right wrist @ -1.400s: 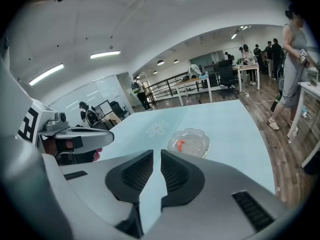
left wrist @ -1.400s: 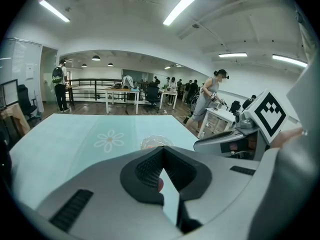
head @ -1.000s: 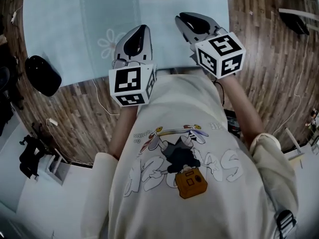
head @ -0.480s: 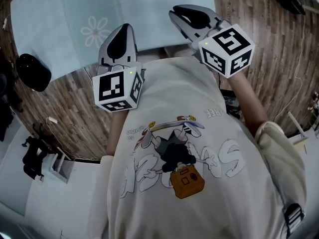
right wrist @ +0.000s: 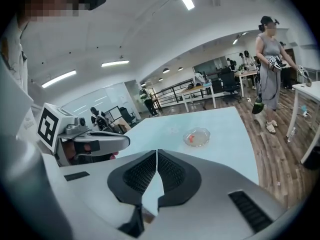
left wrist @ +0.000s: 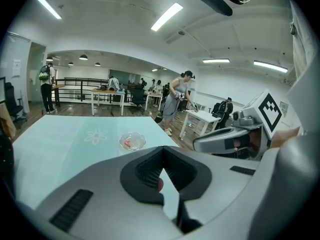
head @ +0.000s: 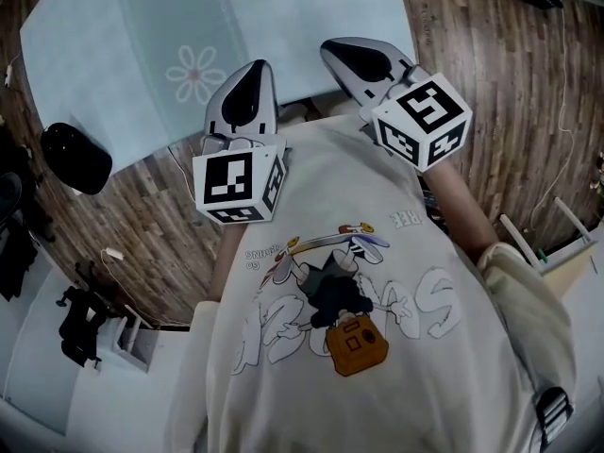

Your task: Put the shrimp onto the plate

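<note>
Office space with strip lights and people at far desks fills the background. Up front, a pale blue tabletop (head: 113, 55) with a flower print (head: 193, 72) stands on wood flooring (head: 491, 74). I've got both grippers up by the tabletop's near edge, side by side and not touching.

Checking the left gripper (left wrist: 164, 150): jaws pressed together at the tips. There's a small reddish spot in the gap behind the tips, and I can't tell what it is. Over to the right gripper (right wrist: 157, 153): jaws pressed together too, with only tabletop showing through the slit behind them.

Out past them is the clear plate (left wrist: 139, 143), resting on the tabletop toward its right edge, well apart from both grippers. And the shrimp (left wrist: 128, 143), pinkish, lies inside the plate.

From the head view, a dark rounded object (head: 75, 157) sits off the tabletop's near left corner. I can't make out what it is.
</note>
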Demonstrator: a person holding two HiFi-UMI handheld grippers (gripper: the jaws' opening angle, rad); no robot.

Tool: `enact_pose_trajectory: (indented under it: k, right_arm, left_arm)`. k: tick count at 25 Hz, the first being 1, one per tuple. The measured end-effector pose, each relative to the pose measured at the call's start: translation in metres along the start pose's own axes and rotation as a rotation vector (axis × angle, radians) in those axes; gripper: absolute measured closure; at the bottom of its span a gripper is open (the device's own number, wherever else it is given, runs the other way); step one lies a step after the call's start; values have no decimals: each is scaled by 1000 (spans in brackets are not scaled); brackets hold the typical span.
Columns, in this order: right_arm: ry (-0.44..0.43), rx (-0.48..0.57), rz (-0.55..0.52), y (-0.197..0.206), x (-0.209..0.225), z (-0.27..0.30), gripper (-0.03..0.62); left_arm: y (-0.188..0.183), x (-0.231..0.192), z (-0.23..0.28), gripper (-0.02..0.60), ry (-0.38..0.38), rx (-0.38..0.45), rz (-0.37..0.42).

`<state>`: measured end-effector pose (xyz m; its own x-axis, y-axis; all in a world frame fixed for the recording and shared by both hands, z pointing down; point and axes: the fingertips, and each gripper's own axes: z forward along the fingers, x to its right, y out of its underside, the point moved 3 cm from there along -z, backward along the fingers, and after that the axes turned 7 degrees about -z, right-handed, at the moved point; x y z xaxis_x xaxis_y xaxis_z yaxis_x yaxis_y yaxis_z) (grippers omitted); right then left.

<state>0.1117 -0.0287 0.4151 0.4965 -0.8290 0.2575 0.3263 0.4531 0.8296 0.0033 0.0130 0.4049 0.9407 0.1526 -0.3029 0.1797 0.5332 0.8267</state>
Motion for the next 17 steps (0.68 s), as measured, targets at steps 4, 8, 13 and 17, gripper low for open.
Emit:
enact_pose_trajectory:
  k: [4,8,13,17]
  right_arm:
    - [29,20,15,-4,-30,14,563]
    - [54,23,7,-5,-52,30,563]
    - [31,14,2,-6,-75,50,563]
    - [-90,13,44,-10,-88,82,562]
  left_arm:
    - [3,-28,-21,574,-1,7,-6]
    - [0,-53,-35,574,-15,49,-18]
    - [-2,-73,-46,574,13,61,-28]
    - [-12,-96,-52,574,12,91,-3]
